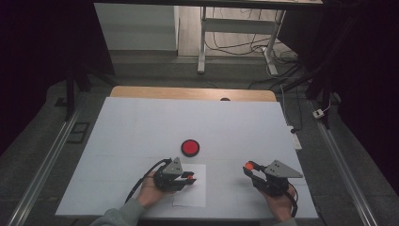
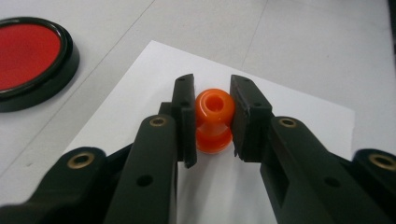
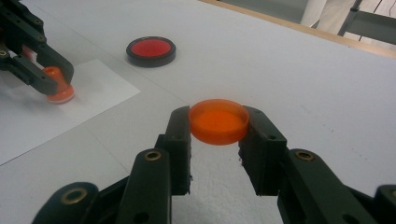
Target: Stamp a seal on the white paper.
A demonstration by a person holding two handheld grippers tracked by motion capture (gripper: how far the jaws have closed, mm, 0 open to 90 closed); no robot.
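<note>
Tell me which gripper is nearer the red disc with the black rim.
Left. The left gripper sits just below the red disc, over the white paper sheet. The right gripper is farther off to the disc's right.

The high view is dim at its left and right edges, which fall to near black, while the white bench at centre is evenly and softly lit. Shadows there are faint. In the left gripper view the near black arms at the bottom are slightly soft; the orange knob is sharp and shows a pale sheen. The right gripper view blurs toward its upper right corner.
</note>
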